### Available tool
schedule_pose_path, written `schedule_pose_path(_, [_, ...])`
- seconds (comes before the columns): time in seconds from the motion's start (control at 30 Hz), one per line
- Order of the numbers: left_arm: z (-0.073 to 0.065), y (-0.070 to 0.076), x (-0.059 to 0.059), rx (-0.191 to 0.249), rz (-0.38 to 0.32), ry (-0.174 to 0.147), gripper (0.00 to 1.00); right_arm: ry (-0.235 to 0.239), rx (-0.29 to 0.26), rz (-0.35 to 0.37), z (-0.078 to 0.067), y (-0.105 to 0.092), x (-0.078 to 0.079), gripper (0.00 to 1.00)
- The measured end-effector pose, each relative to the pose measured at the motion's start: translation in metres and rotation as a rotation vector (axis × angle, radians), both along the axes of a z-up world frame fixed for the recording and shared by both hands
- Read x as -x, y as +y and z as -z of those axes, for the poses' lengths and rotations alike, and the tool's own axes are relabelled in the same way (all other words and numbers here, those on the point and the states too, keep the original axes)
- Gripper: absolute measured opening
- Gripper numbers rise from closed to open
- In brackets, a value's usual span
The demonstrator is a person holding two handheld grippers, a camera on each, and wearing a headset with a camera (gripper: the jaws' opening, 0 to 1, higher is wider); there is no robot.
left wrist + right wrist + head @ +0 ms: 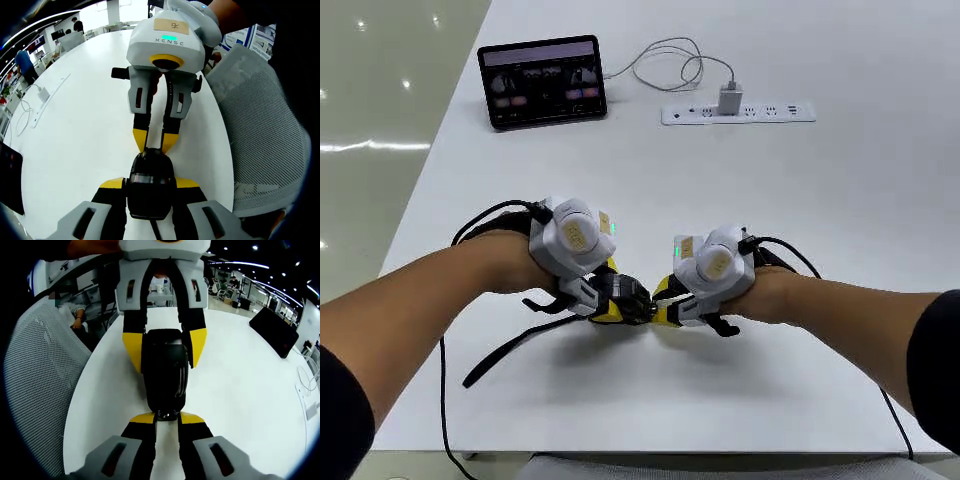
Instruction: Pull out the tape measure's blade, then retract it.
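**Case and blade tab held nose to nose**

The black, rounded plastic tape measure (165,365) lay near the front edge of the white worktop (770,180), its case clamped at the sides by the left gripper (150,183). The right gripper (167,418) faced it head-on, jaws pinched on what looked like the blade tab (167,415) at the case's mouth. The case's long axis ran straight between the grippers, so the pull would likely follow that line, with the hands parting sideways.

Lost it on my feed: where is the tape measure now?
Head view, centre, near edge of the table: the tape measure is clamped in the tongs of the left gripper, the right gripper pinching its front end.
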State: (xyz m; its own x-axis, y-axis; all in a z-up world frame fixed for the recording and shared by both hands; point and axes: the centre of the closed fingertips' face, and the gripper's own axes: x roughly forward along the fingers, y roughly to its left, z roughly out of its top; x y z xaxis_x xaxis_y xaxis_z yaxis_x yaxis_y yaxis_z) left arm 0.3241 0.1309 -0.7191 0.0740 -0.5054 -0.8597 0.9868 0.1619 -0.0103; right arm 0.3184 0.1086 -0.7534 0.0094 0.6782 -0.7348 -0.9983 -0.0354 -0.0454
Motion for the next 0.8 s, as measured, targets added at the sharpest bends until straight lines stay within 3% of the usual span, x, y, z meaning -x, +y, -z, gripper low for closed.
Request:
schedule_pose_path(0.63, [0.001, -0.001, 0.0, -0.013, -0.001, 0.007, 0.31, 0.017, 0.012, -0.009, 0.001, -0.005, 0.001, 0.08])
schedule_pose_path(0.8, [0.0, -0.001, 0.0, -0.007, -0.011, 0.005, 0.31, 0.03, 0.024, -0.004, 0.002, -0.014, -0.001, 0.07])
